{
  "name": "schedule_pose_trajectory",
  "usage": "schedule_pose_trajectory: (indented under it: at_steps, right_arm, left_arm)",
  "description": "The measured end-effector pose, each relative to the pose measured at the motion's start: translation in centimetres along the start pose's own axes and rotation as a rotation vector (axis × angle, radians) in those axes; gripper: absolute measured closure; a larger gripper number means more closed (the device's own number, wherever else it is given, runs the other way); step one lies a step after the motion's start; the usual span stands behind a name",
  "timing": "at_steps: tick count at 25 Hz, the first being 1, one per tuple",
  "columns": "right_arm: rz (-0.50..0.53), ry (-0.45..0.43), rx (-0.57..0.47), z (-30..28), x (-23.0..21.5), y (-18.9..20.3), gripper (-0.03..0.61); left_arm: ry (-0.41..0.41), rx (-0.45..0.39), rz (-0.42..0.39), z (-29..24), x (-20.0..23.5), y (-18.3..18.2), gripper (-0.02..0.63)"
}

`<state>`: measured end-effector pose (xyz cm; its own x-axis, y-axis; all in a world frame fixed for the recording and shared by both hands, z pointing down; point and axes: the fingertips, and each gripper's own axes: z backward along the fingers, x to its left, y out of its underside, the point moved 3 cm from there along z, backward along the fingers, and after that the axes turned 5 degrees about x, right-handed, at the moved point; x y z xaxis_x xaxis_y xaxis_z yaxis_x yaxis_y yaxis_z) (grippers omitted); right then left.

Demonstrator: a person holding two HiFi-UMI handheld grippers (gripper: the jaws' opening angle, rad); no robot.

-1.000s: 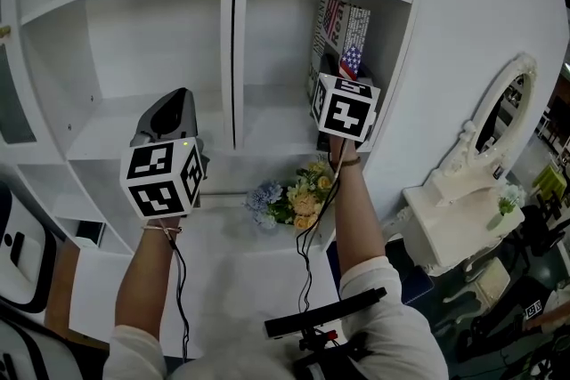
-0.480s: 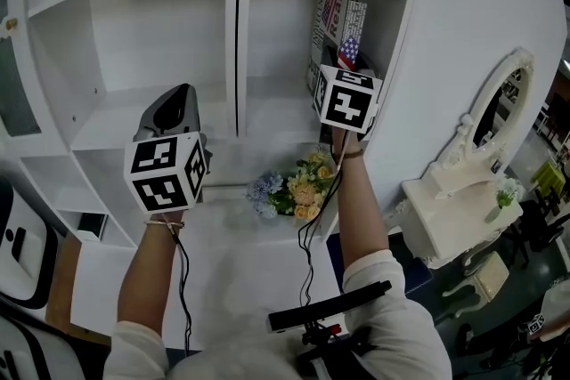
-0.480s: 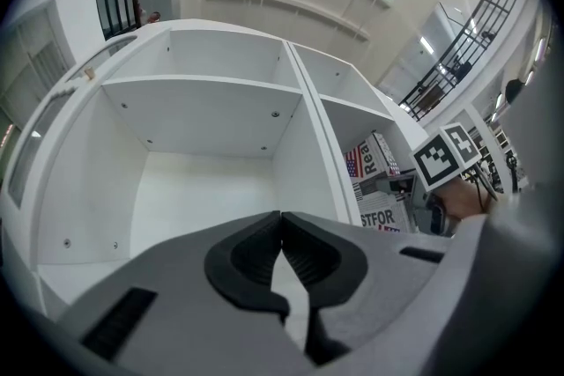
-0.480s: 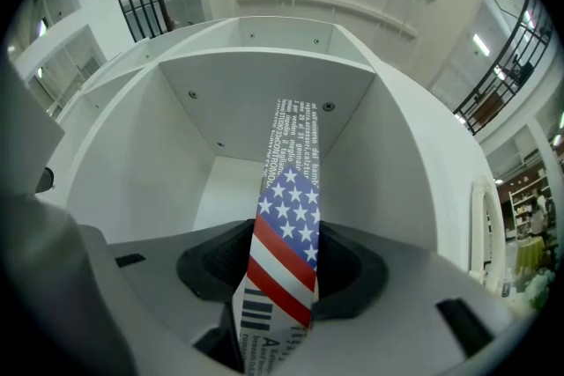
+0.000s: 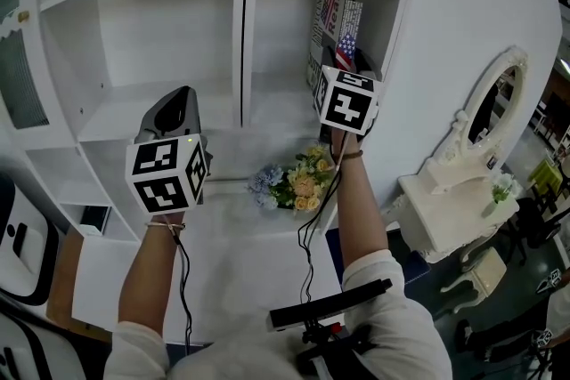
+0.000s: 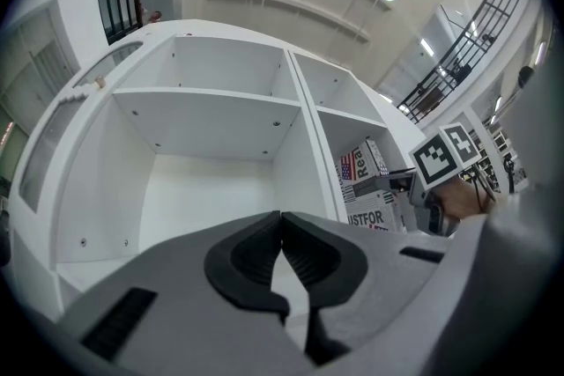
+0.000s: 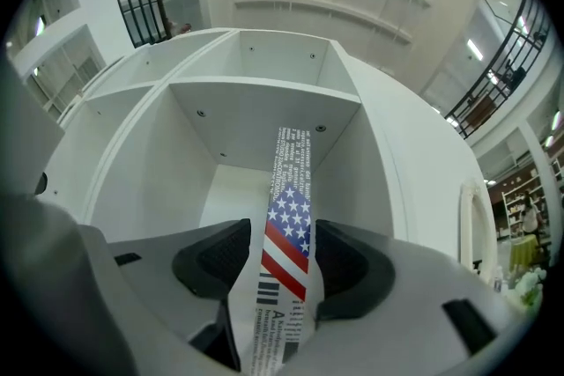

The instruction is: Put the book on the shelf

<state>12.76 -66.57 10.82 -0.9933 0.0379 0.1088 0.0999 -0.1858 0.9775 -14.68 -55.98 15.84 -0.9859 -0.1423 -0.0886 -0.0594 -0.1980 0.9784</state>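
The book (image 5: 337, 20), with a stars-and-stripes spine, stands upright in the right compartment of the white shelf unit (image 5: 169, 116), against its right wall. My right gripper (image 5: 343, 71) reaches into that compartment. In the right gripper view the spine (image 7: 286, 251) runs up between the jaws of the right gripper (image 7: 280, 233). The jaws have just been opening, a thin gap shows at each pad, and the book rests on the shelf. My left gripper (image 5: 178, 98) hovers before the empty left compartment, shut with nothing between its fingers (image 6: 282, 229). The left gripper view shows the book (image 6: 363, 180) at the right.
A bunch of artificial flowers (image 5: 289, 187) lies on the lower ledge under the right compartment. A white ornate dressing table with an oval mirror (image 5: 463, 191) stands to the right. A black device (image 5: 325, 316) hangs at the person's chest. Lower shelf cubbies (image 5: 89, 222) are at left.
The right gripper has drawn slightly back from the book, which stays standing in the compartment. The left gripper has shifted only a little, and the view has drifted slightly.
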Motion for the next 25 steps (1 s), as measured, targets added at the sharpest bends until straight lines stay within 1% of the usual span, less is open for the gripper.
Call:
schedule_pose_trajectory:
  at_steps: [10,17,21,25]
  right_arm:
    - [-0.004,-0.012,-0.011,4.0,1.8,0.2,0.327]
    - [-0.002,-0.031,-0.017,7.5,3.5,1.0,0.325]
    - [-0.027,-0.039,-0.015,9.6,4.3,1.2,0.325]
    - [-0.048,-0.046,-0.012,12.2,5.2,1.5,0.325]
  left_arm:
    - [0.011,0.002,0.012,3.5,-0.1,0.1,0.606]
    - [0.019,0.020,0.029,5.8,0.0,1.1,0.606]
    - [0.025,0.019,0.034,7.5,0.3,1.4,0.606]
    - [0.025,0.003,0.019,9.5,0.6,1.3,0.606]
